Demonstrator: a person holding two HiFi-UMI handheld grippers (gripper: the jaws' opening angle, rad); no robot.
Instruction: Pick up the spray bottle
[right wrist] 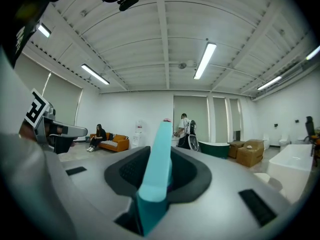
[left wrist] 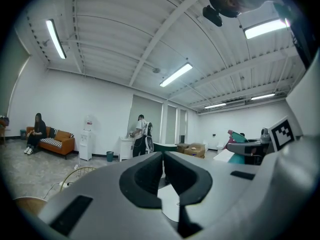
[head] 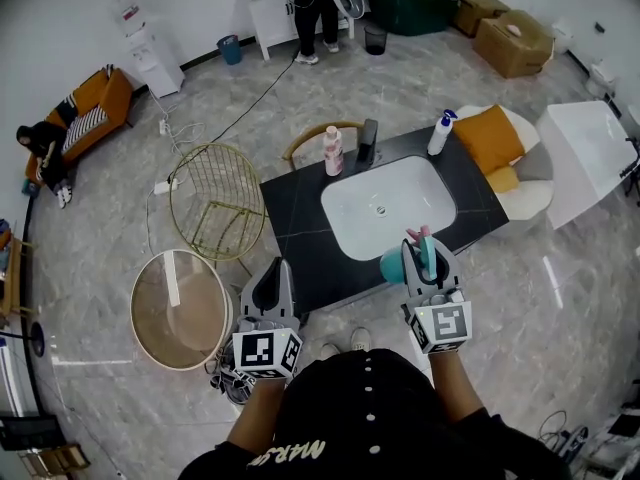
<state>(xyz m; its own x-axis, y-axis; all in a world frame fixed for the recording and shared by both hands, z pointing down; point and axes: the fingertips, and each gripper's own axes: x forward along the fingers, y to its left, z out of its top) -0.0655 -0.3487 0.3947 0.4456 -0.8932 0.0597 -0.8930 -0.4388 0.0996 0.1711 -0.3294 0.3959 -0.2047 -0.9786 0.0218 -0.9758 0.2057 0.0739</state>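
Note:
A teal spray bottle [head: 393, 265] with a pink tip hangs over the front edge of the black counter [head: 300, 238], and my right gripper [head: 422, 253] is shut on it. In the right gripper view the teal trigger head [right wrist: 159, 149] stands up between the dark pads [right wrist: 131, 171], with the right gripper [right wrist: 157, 170] pointing level. My left gripper [head: 270, 280] hovers at the counter's front left corner. Its jaws [left wrist: 163, 165] are shut with nothing between them. From the left gripper view the held bottle [left wrist: 239, 145] shows at the far right.
A white sink [head: 388, 208] is set in the counter. Behind it stand a pink bottle [head: 334, 152], a dark bottle [head: 368, 139] and a white spray bottle with a blue top [head: 440, 133]. A gold wire chair [head: 215, 200] and a round stool [head: 180, 308] stand left; an orange-cushioned chair [head: 490, 138] right.

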